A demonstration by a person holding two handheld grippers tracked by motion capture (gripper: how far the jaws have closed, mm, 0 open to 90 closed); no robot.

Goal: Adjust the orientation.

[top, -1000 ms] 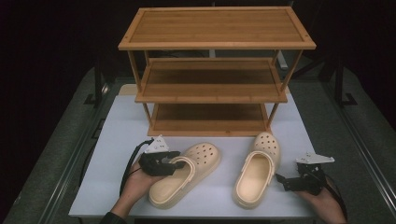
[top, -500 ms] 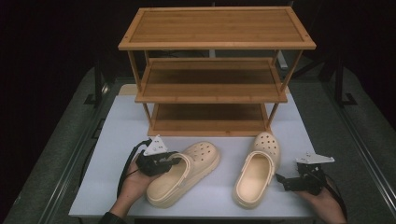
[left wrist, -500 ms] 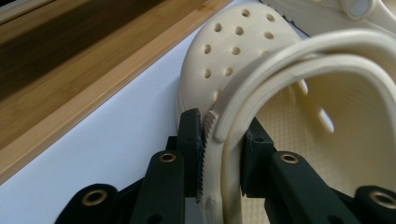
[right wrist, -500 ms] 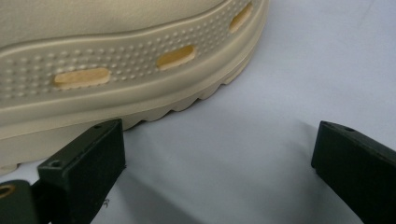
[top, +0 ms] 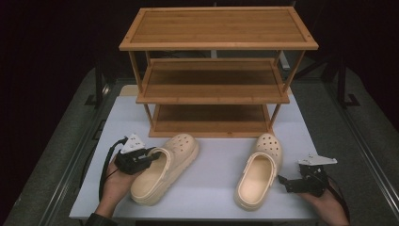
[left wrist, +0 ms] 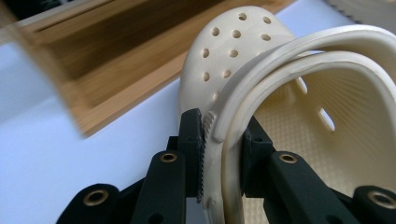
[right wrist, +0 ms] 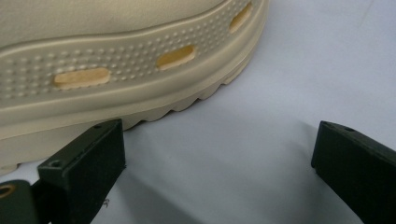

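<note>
The left gripper [top: 151, 156] clamps the side wall of the left clog [top: 164, 167], lower left of the high view, its jaws having just closed on it. The right gripper [top: 284, 181] stands wide open beside the right clog [top: 259, 170], lower right.

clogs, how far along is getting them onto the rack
Done: nothing is shelved; all three shelves of the wooden rack are bare. In hand: the left claw is clamped on the side wall of the left clog. Left: the right clog lies on the table, with the right claw open beside it.
</note>
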